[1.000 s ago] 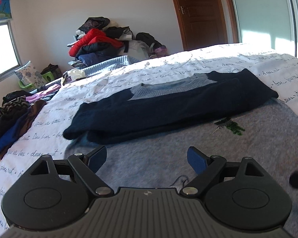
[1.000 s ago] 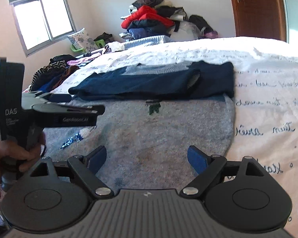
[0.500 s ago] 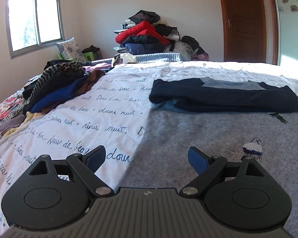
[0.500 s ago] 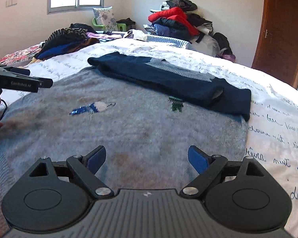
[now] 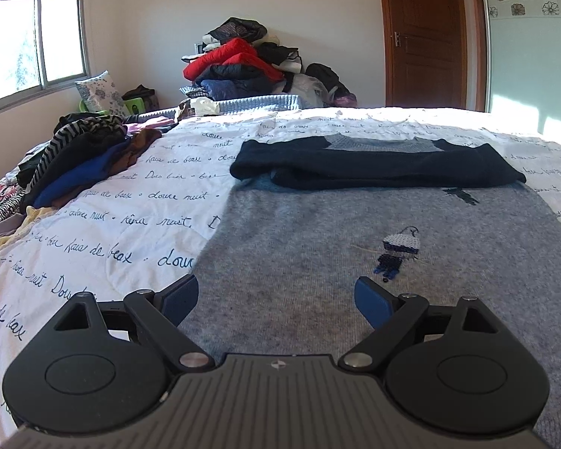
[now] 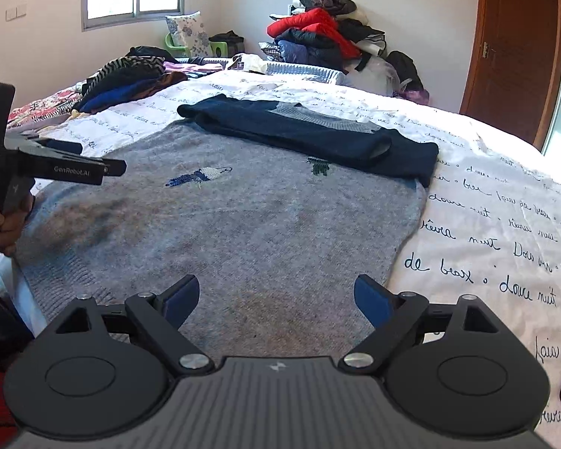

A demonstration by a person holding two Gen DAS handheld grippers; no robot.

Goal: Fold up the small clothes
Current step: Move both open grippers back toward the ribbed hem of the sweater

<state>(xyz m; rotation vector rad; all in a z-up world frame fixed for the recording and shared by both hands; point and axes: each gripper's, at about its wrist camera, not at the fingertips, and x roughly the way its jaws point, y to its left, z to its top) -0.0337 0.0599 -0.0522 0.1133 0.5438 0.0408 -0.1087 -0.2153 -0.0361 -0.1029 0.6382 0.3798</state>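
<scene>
1. The grey sweater [image 5: 318, 247] lies flat on the bed [image 5: 138, 202], spread wide just ahead of both claws; its knit is heathered grey with a ribbed hem at the near edge.
2. Its navy sleeves and shoulders [image 5: 374, 166] are folded across the far end, well ahead of the claws, and a grey neckline [image 5: 370, 144] shows in the middle of that dark band.
3. Two small stitched motifs sit on the grey field: a blue-and-white figure [image 5: 396, 252] just ahead of the left claw's right finger, and a dark green one [image 6: 319, 166] farther on, near the navy band.
4. The left claw [image 5: 276, 297] is spread wide with nothing between its blue pads [image 5: 370, 299]; it hangs over the sweater's left edge, its left finger above the white bedcover.
5. The right claw [image 6: 276, 295] is likewise spread wide and empty, above the sweater's near right part.
6. In the right wrist view the left claw appears far left, gripped by a hand [image 6: 3, 224].
7. One sweater is laid out. Two heaps of other clothes show: a striped and blue pile [image 5: 74, 164] far left of the claws, and a red and dark pile [image 5: 250, 67] beyond the bed by the wall.
8. The bedcover is white with dark script writing.
</scene>
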